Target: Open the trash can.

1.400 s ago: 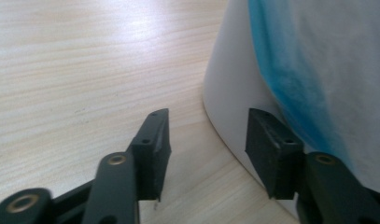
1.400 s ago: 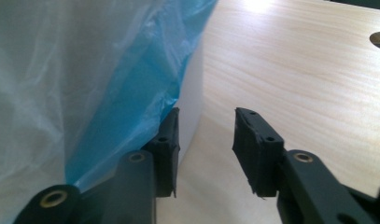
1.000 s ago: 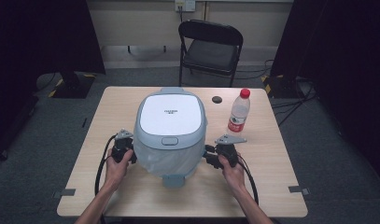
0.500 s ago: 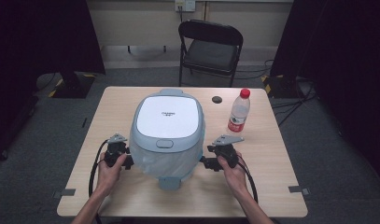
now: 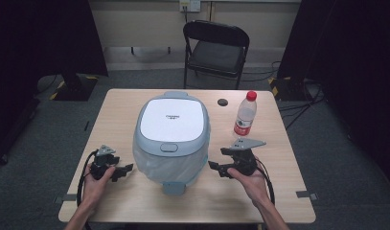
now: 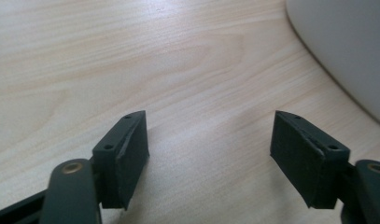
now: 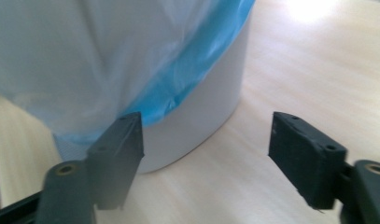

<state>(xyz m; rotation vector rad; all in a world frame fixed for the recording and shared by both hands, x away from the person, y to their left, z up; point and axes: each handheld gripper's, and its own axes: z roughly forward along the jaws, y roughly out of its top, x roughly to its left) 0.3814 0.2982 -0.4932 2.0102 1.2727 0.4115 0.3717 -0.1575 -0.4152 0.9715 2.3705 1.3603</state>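
Note:
A white lidded bin [image 5: 172, 136] lined with a pale blue bag [image 7: 108, 56] stands mid-table. My left gripper [image 5: 125, 168] rests low on the wood to the bin's left, a short gap away. In the left gripper view its jaws [image 6: 208, 149] are open over bare table, with the bin's wall [image 6: 346, 51] at the right edge. My right gripper [image 5: 218, 159] hovers just right of the bin. Its jaws [image 7: 206, 144] are open and point at the bin's base [image 7: 197, 102]. Both pairs of jaws have just been opening, with nothing gripped between them.
A water bottle [image 5: 245, 114] with a red cap stands right of the bin, beyond my right gripper. A small black disc [image 5: 223, 102] lies behind it. A folding chair [image 5: 215, 45] stands past the table's far edge.
Both grippers have let go of the bin's bagged sides and opened. The left hand has slid outward to the left; the right hand has lifted a little away from the bin.

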